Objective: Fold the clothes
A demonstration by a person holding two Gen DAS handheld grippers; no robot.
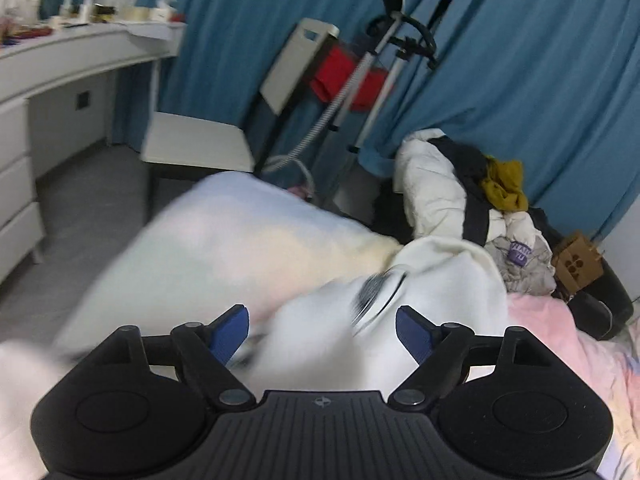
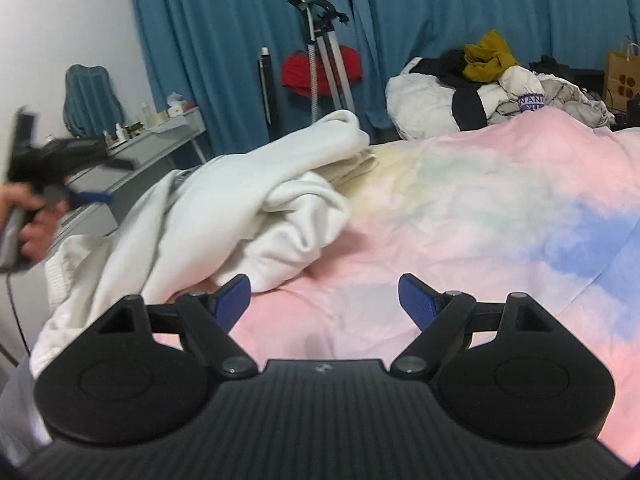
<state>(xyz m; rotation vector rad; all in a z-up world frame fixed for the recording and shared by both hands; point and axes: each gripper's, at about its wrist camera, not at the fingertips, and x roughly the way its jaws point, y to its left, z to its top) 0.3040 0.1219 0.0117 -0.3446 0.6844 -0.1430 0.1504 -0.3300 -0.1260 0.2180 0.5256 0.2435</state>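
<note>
A white sweatshirt [image 2: 224, 216] lies crumpled on the pastel bedcover [image 2: 460, 208] at the left of the right wrist view. It fills the middle of the left wrist view [image 1: 420, 292], blurred, with a dark print showing. My left gripper [image 1: 322, 330] is open and empty just above it; it also shows at the far left of the right wrist view [image 2: 86, 197], held in a hand. My right gripper [image 2: 324, 300] is open and empty over bare bedcover, right of the sweatshirt.
A pile of other clothes [image 2: 492, 88] with a mustard piece lies at the far end of the bed. Blue curtains [image 2: 224, 40], a garment steamer stand [image 2: 320, 60], a white chair [image 1: 200, 144] and a white dresser [image 1: 60, 60] with bottles stand beyond.
</note>
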